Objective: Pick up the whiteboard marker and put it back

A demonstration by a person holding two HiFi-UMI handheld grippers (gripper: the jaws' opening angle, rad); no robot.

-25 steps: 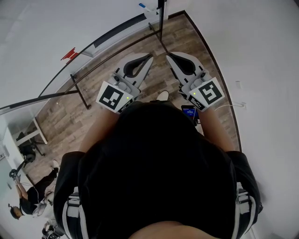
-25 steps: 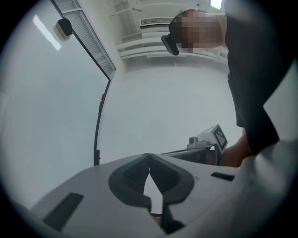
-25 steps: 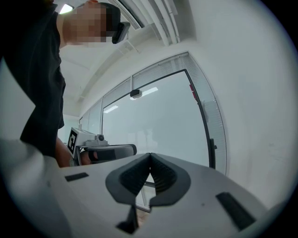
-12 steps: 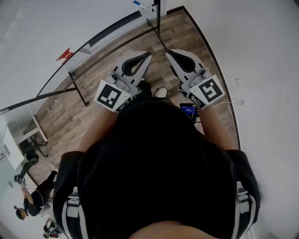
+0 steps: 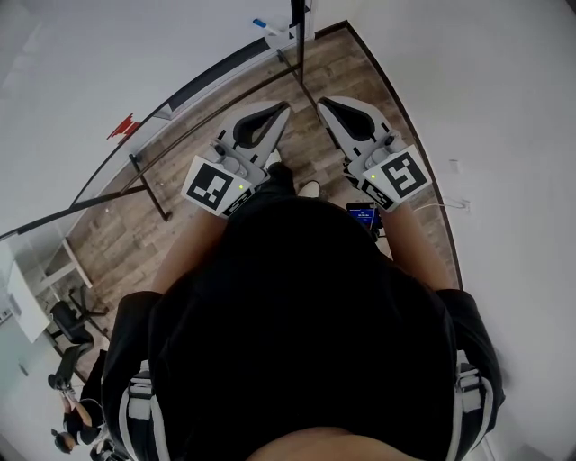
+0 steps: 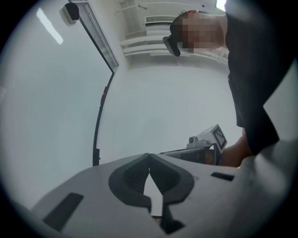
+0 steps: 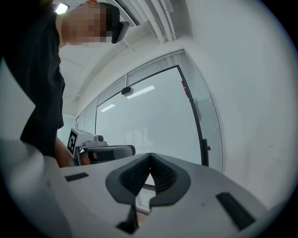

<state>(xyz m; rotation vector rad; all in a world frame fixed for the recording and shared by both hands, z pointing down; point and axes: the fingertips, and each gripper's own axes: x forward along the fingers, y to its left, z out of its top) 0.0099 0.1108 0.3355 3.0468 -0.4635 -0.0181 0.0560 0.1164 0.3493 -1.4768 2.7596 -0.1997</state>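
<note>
Both grippers are held out in front of my chest over the wood floor. My left gripper (image 5: pixel 285 107) is shut with nothing between its jaws, which meet at the tips in the left gripper view (image 6: pixel 149 155). My right gripper (image 5: pixel 321 101) is likewise shut and empty (image 7: pixel 150 154). A small blue object (image 5: pixel 259 22), possibly a marker, lies at the far end of the whiteboard (image 5: pixel 81 81), well beyond both grippers. Each gripper shows in the other's view: the right gripper (image 6: pixel 207 142) and the left gripper (image 7: pixel 95 148).
The whiteboard stands on a black frame (image 5: pixel 148 176) at the left, with a red item (image 5: pixel 126 126) on its lower edge. A white wall (image 5: pixel 504 108) runs along the right. A glass partition (image 7: pixel 153 125) is ahead. A phone (image 5: pixel 364 214) and a white shoe (image 5: pixel 310 188) lie below. Another person (image 5: pixel 67 410) is at the bottom left.
Both grippers stayed shut and shifted slightly up in the view. The person at the bottom left has moved further down and out of the way.
</note>
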